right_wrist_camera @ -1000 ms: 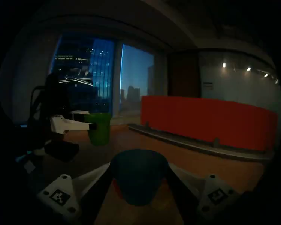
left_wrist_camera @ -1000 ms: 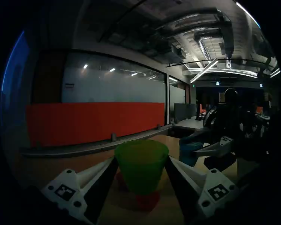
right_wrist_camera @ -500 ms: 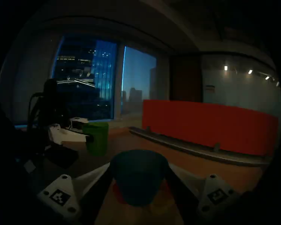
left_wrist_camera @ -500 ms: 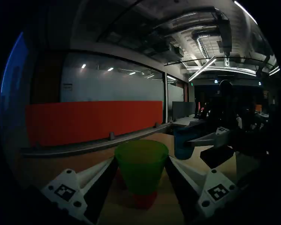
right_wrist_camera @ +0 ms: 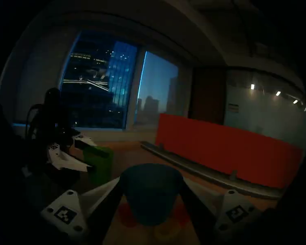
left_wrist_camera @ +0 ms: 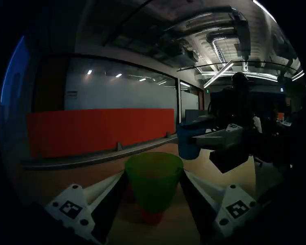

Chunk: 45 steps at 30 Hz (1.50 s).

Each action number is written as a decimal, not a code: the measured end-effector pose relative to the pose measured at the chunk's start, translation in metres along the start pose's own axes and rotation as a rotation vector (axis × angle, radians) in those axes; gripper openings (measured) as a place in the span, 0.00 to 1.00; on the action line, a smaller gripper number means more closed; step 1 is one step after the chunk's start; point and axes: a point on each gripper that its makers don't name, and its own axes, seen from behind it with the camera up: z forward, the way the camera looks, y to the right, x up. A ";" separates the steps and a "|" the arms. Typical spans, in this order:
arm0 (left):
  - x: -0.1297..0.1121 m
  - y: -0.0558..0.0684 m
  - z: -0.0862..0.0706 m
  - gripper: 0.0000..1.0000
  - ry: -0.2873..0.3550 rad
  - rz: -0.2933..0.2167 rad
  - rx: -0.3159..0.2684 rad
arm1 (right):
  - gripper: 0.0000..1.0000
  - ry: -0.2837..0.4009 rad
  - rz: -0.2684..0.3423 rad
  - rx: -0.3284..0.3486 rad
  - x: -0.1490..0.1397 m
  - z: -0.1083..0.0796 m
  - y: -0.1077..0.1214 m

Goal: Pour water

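- Blue cup (right_wrist_camera: 151, 196) and green cup (left_wrist_camera: 154, 188) were both seen over a wooden tabletop (left_wrist_camera: 51, 181), the largest thing in the dim room. Whether either cup rested on it could not be told.
- The blue cup was pinched upright in the right gripper (right_wrist_camera: 151, 179), with both fingers pressed against its sides.
- The green cup was clamped upright in the same way in the left gripper (left_wrist_camera: 153, 172).
- In the left gripper view, the blue cup was found up and to the right of the green cup. It stood higher than the green rim, near it but apart.
- In the right gripper view, the green cup was found low and to the left.
- It was judged that the blue cup would have to be carried over the green rim and tipped toward it, so the right hand was the better placed.
- Red round patches (right_wrist_camera: 127, 215) on the table were largely hidden behind the cups.
- No water could be made out, and the insides of both cups were concealed.
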 end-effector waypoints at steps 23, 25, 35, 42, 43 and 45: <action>-0.014 0.016 -0.002 0.86 -0.012 0.010 -0.015 | 1.00 0.002 -0.288 0.044 0.042 0.033 0.001; -0.013 0.016 -0.001 0.86 -0.012 0.011 -0.016 | 1.00 0.003 -0.310 0.048 0.044 0.036 0.001; -0.008 0.014 0.004 0.86 -0.008 0.016 -0.018 | 1.00 0.014 -0.435 0.060 0.061 0.054 0.000; -0.007 0.014 0.008 0.85 -0.010 0.023 -0.023 | 1.00 0.012 -0.536 0.060 0.071 0.067 0.003; -0.006 0.014 0.009 0.85 -0.010 0.023 -0.024 | 1.00 0.012 -0.549 0.060 0.071 0.069 0.004; -0.006 0.013 0.010 0.85 -0.011 0.024 -0.026 | 1.00 0.010 -0.579 0.060 0.073 0.072 0.005</action>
